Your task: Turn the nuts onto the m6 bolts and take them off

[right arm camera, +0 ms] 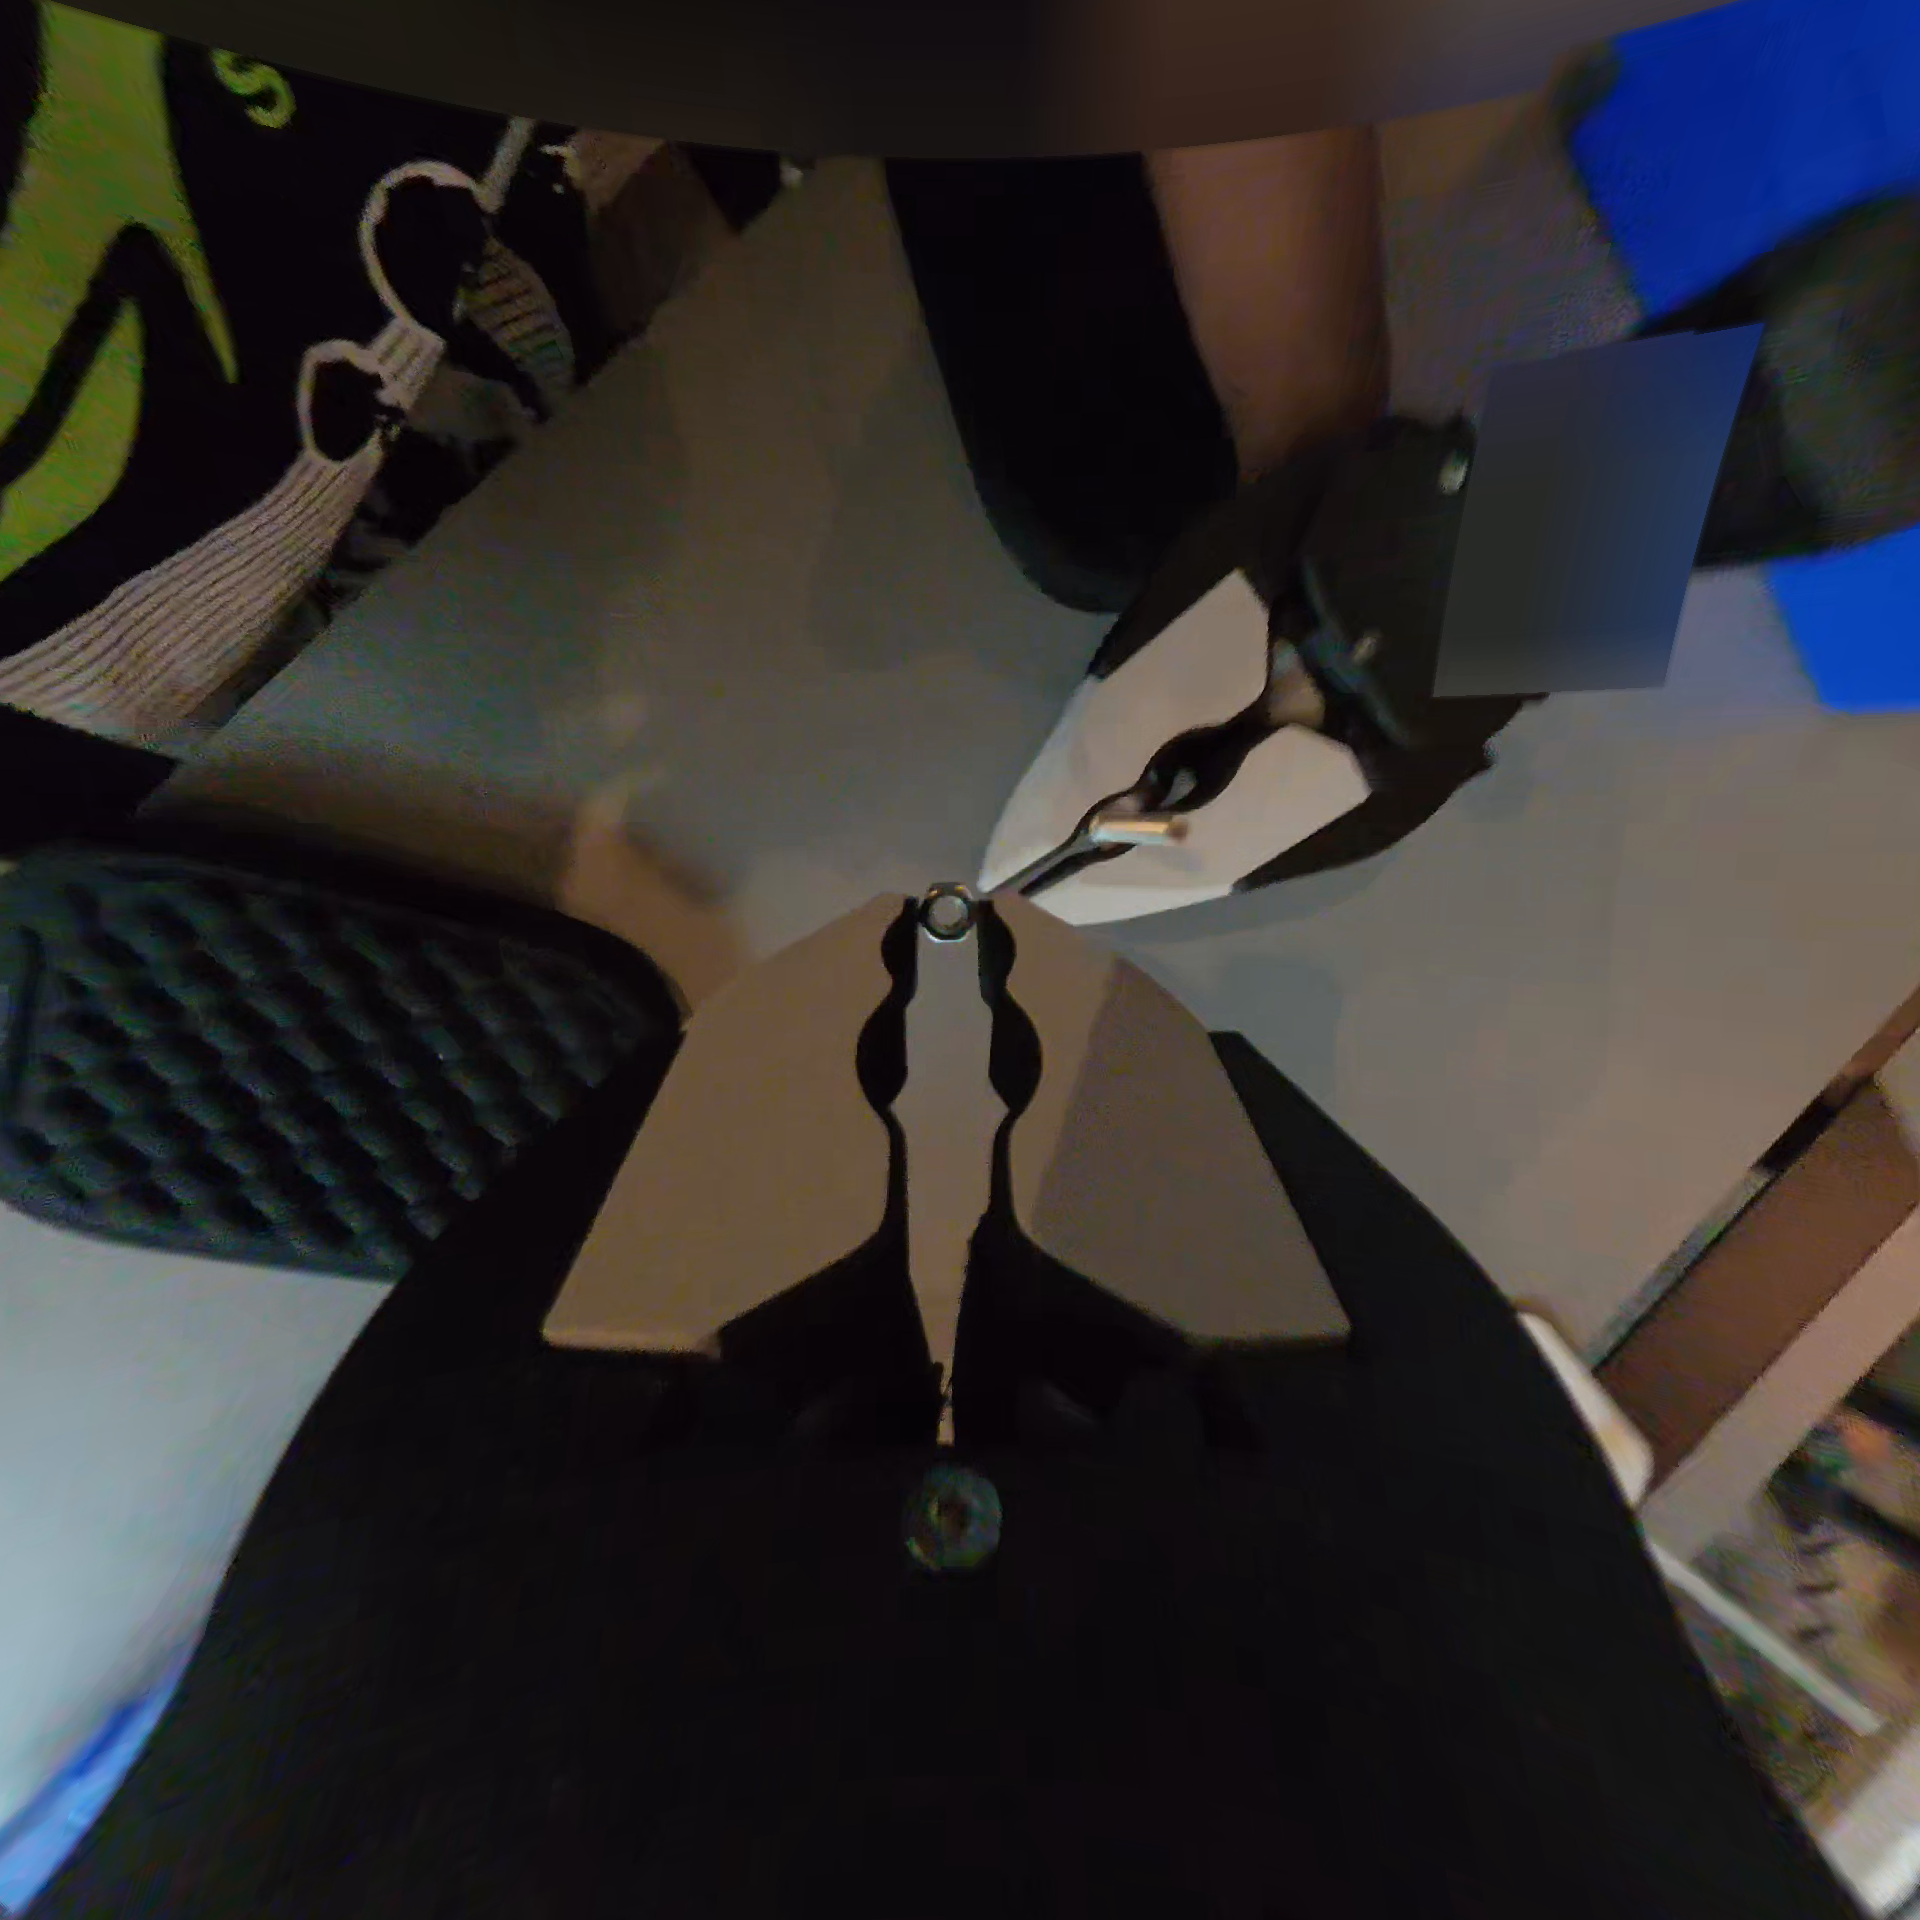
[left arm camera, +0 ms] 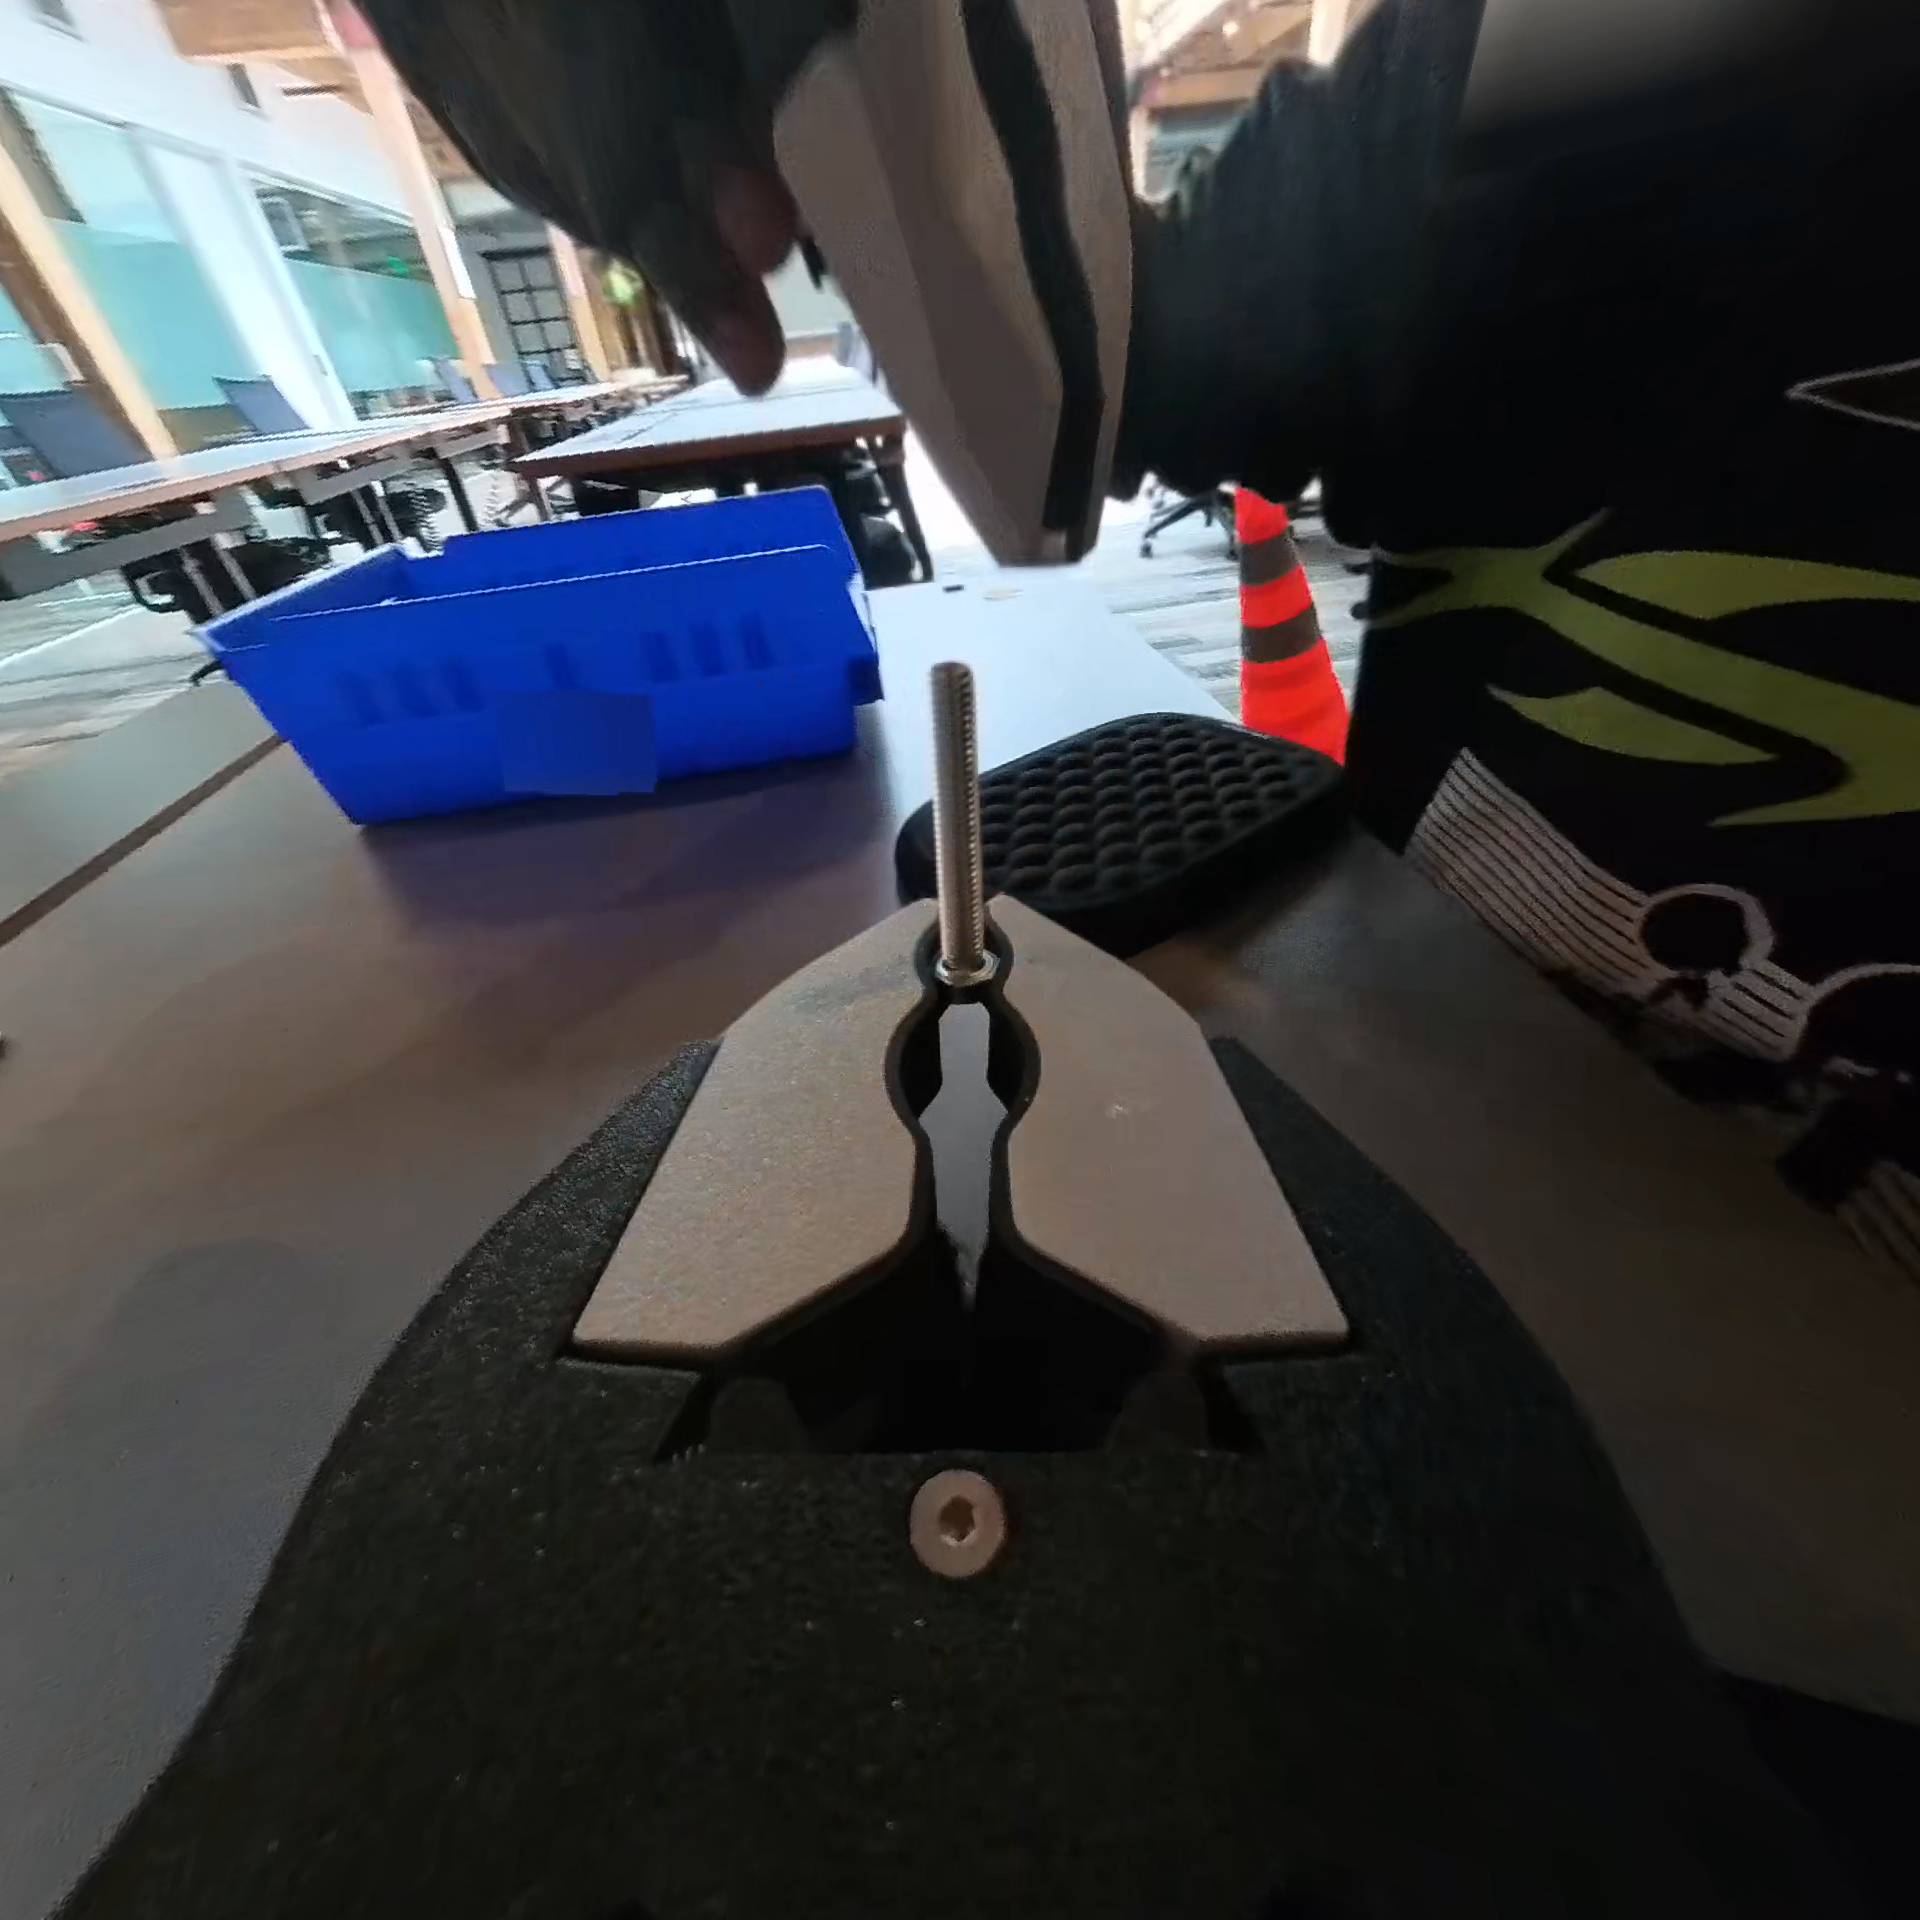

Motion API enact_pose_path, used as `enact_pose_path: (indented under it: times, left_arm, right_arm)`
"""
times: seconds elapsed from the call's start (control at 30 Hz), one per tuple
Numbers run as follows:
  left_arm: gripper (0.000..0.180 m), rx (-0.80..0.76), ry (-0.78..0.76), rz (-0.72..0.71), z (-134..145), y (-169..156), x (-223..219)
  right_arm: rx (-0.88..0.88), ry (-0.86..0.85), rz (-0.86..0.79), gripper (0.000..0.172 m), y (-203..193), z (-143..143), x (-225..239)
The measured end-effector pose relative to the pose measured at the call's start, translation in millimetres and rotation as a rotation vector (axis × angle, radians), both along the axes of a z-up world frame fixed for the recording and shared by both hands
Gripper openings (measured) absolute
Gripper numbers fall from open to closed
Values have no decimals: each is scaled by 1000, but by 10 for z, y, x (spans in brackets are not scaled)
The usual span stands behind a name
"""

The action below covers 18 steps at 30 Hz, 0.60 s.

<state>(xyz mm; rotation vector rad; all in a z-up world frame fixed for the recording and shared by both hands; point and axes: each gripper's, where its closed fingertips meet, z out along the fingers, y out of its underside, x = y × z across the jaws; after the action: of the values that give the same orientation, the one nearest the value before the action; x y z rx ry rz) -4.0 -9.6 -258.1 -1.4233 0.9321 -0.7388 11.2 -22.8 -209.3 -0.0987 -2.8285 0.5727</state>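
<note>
The left hand-held gripper pinches the stiff, upright bolt near its base, while the right hand-held gripper pinches a small, light, slippery nut, best taken by its flats, with the bolt at about 2 o'clock from it.

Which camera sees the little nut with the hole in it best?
The right wrist view. The nut faces that camera, its hole showing, pinched at the tips of the right gripper. The left wrist view shows the right gripper only as a blur overhead, not this nut. It does show the bolt standing upright in the left gripper.
</note>
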Motion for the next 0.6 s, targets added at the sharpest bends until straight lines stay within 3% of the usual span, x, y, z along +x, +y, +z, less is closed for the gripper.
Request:
enact_pose_path:
  times: [0.3,0.6]
  left_arm:
    - [3,-39,-4,-100,-21,-108,108]
    - [3,-54,-14,-120,-20,-120,111]
  right_arm:
    - [126,-46,298,10,-179,146,-234]
    - [208,-137,401,10,-167,8,-376]
